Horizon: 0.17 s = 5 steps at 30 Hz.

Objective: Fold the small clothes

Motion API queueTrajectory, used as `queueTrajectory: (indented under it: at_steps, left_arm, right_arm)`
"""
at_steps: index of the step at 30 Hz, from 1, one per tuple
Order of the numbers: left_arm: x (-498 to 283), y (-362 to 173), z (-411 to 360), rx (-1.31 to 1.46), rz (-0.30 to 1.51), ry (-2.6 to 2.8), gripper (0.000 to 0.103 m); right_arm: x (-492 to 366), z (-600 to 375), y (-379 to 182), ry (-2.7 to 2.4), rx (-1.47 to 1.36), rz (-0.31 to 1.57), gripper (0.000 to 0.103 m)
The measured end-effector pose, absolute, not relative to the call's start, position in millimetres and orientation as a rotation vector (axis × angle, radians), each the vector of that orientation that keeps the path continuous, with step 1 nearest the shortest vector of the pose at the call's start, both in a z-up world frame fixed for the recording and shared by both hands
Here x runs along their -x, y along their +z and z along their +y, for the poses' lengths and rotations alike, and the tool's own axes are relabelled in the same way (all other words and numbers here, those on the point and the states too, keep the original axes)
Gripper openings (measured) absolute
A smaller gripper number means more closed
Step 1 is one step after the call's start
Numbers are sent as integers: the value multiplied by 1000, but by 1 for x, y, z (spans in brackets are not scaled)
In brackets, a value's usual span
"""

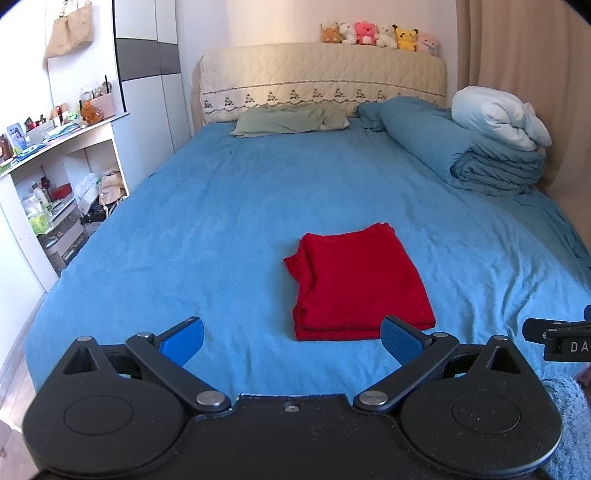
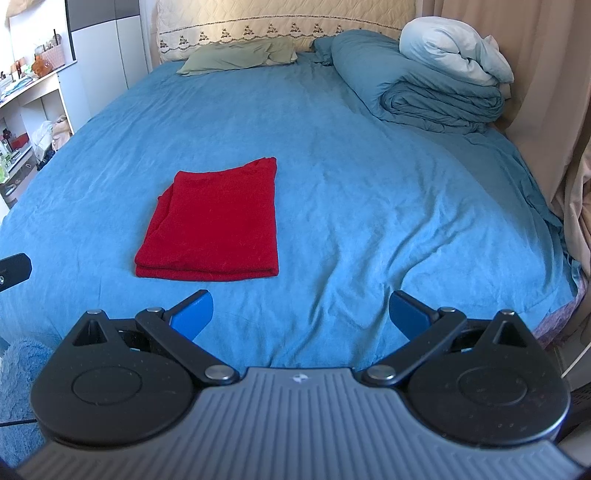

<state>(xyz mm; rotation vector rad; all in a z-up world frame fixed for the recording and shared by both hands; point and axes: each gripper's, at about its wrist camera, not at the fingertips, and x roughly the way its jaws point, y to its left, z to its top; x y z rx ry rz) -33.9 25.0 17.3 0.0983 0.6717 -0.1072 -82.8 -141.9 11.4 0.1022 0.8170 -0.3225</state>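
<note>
Both tongs, left (image 1: 291, 341) and right (image 2: 301, 314), are hanging spread apart and empty at the bed's near edge, since the red knit garment (image 1: 360, 284) is lying folded flat on the blue bedsheet (image 1: 240, 206), likely done.

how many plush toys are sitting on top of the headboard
6, in a row along the right part of the headboard top: brown, white, pink, cream, yellow, pale pink. Others may hide behind them.
</note>
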Motion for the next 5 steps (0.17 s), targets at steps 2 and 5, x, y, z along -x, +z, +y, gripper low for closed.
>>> queueTrajectory:
  at_steps: [2,5]
  left_arm:
    - [35,17,25,-105,662,-102,103]
    - [35,16,26,-100,658,-107,103]
  right_arm:
    - [83,-142,11,-322,-102,818,103]
    - [83,-142,11,-323,-103,818,103]
